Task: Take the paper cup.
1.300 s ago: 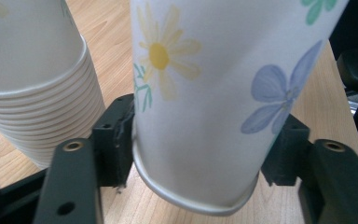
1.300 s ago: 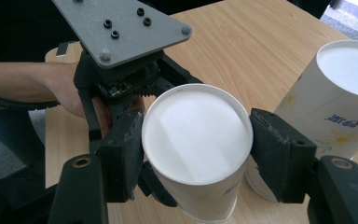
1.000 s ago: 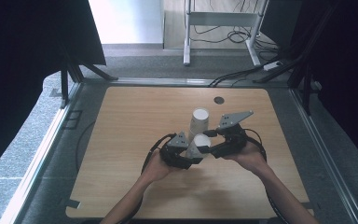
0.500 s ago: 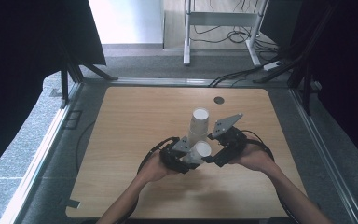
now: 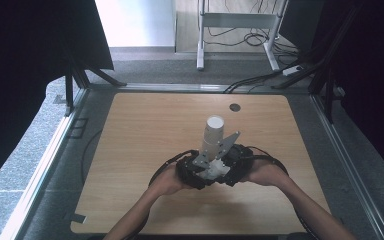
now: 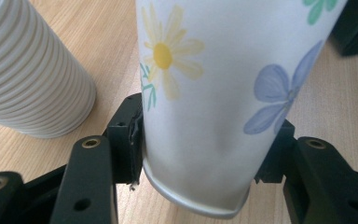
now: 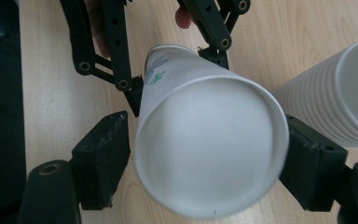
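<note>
Between the left gripper's (image 6: 193, 163) clamped pads, flowered paper cup (image 6: 214, 93); right gripper (image 7: 205, 163) loosely around its rim.

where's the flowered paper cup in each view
High view: flowered paper cup, low centre, between the two grippers.
Left gripper view: centre, its base end clamped between the left gripper jaws.
Right gripper view: centre, open mouth toward the camera, between the right gripper jaws.
Shared landmark: the stack of ribbed white cups beside it.

Wooden table (image 5: 145, 130) under upright cup stack (image 5: 213, 132)
</note>
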The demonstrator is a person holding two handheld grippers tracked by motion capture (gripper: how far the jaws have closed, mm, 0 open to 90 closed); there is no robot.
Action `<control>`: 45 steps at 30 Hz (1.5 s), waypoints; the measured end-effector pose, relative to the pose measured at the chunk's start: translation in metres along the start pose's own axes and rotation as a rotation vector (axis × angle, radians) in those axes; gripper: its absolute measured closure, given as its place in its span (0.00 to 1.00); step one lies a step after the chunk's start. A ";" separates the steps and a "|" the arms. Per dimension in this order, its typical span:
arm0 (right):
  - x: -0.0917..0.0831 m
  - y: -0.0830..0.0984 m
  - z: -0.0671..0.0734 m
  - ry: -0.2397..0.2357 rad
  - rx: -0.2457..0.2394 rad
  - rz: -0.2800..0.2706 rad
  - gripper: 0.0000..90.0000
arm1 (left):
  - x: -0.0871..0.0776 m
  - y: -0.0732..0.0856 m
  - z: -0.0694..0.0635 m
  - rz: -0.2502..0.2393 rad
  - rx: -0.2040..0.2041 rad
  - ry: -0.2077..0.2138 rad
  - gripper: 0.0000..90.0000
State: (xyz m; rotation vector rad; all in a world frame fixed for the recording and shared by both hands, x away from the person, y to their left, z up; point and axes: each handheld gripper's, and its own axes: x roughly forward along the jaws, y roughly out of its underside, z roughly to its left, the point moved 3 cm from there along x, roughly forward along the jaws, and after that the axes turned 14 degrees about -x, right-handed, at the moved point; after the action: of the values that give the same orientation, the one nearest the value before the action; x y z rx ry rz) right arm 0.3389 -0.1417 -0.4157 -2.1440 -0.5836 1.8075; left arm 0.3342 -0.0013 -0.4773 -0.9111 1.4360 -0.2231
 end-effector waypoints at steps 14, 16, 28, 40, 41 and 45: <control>0.015 -0.001 0.004 -0.033 -0.041 0.025 0.38 | 0.004 -0.001 -0.006 0.010 0.007 0.009 0.50; 0.015 -0.001 0.004 -0.032 -0.042 0.027 0.40 | 0.005 -0.001 -0.007 0.014 0.012 0.011 0.50; 0.010 0.001 0.005 -0.021 -0.022 0.002 0.42 | 0.002 -0.004 -0.004 -0.026 -0.012 0.016 0.31; -0.020 0.016 0.005 0.035 0.075 -0.269 0.42 | -0.026 -0.003 0.002 -0.213 -0.068 0.103 0.17; -0.022 0.019 0.005 0.042 0.081 -0.293 0.42 | -0.028 -0.003 0.002 -0.226 -0.065 0.111 0.17; -0.026 0.028 0.008 0.061 0.101 -0.388 0.42 | -0.032 -0.005 0.000 -0.271 -0.075 0.144 0.17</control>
State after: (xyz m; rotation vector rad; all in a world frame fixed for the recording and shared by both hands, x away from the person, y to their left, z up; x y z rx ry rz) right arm 0.3314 -0.1790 -0.4073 -1.8570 -0.8092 1.5226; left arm 0.3307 0.0161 -0.4506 -1.1717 1.4580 -0.4473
